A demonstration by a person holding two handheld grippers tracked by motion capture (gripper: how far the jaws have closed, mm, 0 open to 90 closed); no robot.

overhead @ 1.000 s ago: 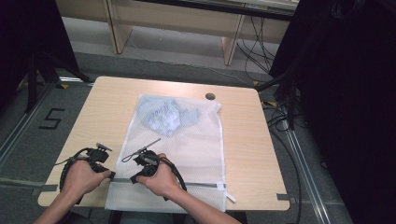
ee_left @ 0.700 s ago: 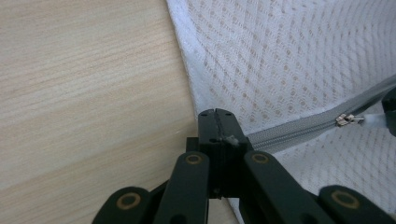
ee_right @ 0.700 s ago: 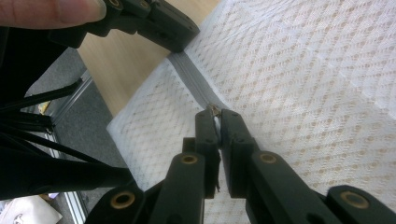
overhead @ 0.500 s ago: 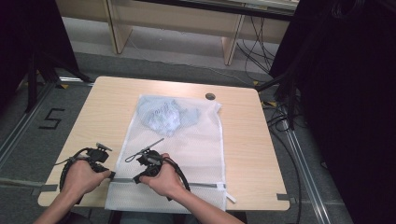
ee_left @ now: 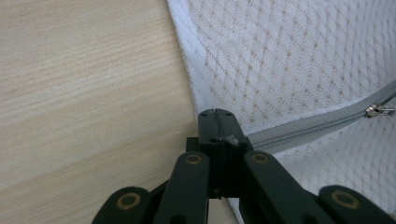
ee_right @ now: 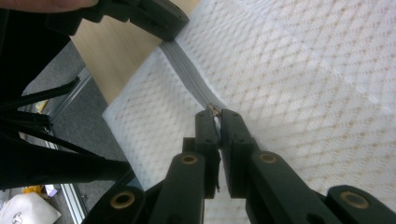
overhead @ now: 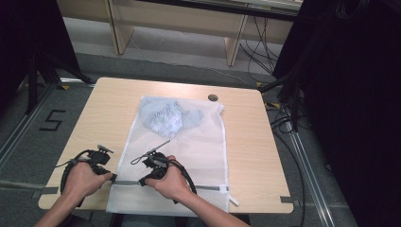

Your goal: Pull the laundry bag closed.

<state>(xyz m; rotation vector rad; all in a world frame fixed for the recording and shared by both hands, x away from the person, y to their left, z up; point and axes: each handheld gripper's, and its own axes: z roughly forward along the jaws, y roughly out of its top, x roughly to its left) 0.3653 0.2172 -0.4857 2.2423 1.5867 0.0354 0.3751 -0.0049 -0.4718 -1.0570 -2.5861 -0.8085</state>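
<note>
A white mesh laundry bag (overhead: pixel 198 142) lies flat on the wooden table (overhead: pixel 104 113), with a bluish bundle of cloth (overhead: pixel 165 118) inside its far end. A grey zipper (overhead: pixel 208 187) runs along the bag's near edge. My left gripper (overhead: pixel 111 177) (ee_left: pixel 217 122) is shut on the left end of the zipper tape (ee_left: pixel 303 130) at the bag's corner. A little to its right, my right gripper (overhead: pixel 142 181) (ee_right: pixel 217 116) is shut on the small metal zipper pull (ee_right: pixel 214 110) (ee_left: pixel 379 110). The left gripper (ee_right: pixel 154 21) also shows at the top of the right gripper view.
The bag's near edge hangs slightly over the table's front edge (overhead: pixel 255 208). A round dark cable hole (overhead: pixel 213 97) sits at the back of the table. Cables (overhead: pixel 283 118) and dark drapes stand to the right, and a floor mark "5" (overhead: pixel 52 120) lies to the left.
My right hand has edged slightly to the right along the zipper. The left hand has kept still, and both grippers remain shut.
</note>
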